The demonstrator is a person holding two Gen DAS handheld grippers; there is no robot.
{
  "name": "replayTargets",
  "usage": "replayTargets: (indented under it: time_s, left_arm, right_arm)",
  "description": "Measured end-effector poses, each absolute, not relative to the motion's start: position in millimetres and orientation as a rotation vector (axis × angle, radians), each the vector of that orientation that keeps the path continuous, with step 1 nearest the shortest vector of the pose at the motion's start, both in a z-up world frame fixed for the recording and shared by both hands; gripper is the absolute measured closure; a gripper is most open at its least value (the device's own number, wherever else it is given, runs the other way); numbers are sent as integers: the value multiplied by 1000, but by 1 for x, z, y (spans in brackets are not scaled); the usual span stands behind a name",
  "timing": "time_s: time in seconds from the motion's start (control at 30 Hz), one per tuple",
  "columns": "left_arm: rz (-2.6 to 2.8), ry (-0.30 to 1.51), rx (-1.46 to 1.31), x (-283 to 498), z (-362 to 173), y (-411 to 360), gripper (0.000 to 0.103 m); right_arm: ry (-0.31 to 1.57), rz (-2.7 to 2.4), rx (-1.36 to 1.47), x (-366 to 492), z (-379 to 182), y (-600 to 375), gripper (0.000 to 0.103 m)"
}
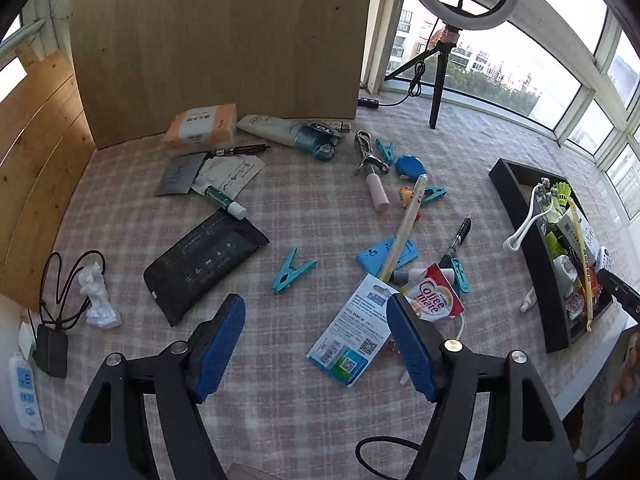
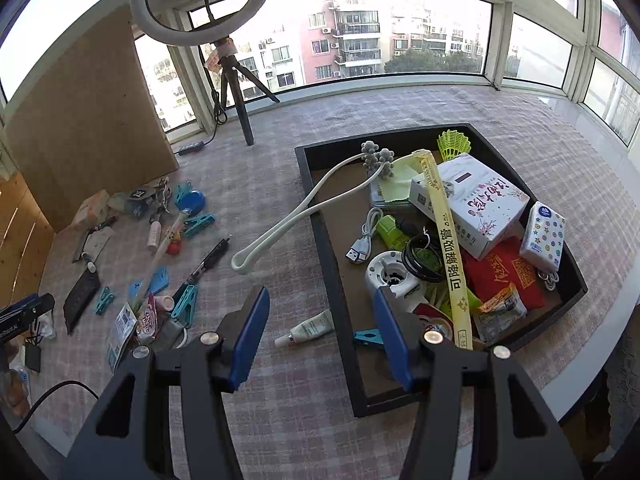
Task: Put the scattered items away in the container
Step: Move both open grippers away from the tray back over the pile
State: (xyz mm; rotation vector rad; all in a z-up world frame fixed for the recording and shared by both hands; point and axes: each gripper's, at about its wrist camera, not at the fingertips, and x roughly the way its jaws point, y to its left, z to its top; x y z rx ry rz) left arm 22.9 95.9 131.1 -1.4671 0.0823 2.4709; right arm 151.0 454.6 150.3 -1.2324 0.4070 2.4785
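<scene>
Clutter covers most of the pink checked cloth under my left tongs, so I judge the tidying only partly done. From my left wrist, a teal plastic clothes peg lies at twelve o'clock, just past my blue pads. A black flat pouch sits at ten o'clock, and a white and blue printed card at two, with a red Coffee-mate sachet beside it. The black rectangular tray, already piled with things, stands well apart at three o'clock. My left tongs gape wide and hold nothing.

From my right wrist, the same black tray fills one to three o'clock. Inside it I see a white printed carton, a long yellow straw sleeve and a lime green shuttlecock. A white looped massager hangs over the tray's wall. A small white cream tube lies on the cloth at twelve o'clock, just outside the tray. My right tongs are released too, gripping nothing, their right pad over the tray.
</scene>
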Motion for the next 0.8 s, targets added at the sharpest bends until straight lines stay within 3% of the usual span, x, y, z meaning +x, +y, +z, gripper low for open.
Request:
replayTargets:
  time_s: [0.8]
  left_arm:
    - [2604,-13,-1428,31,134,50,25]
  right_arm:
    - [483,2524,-1244,140,138,413,50]
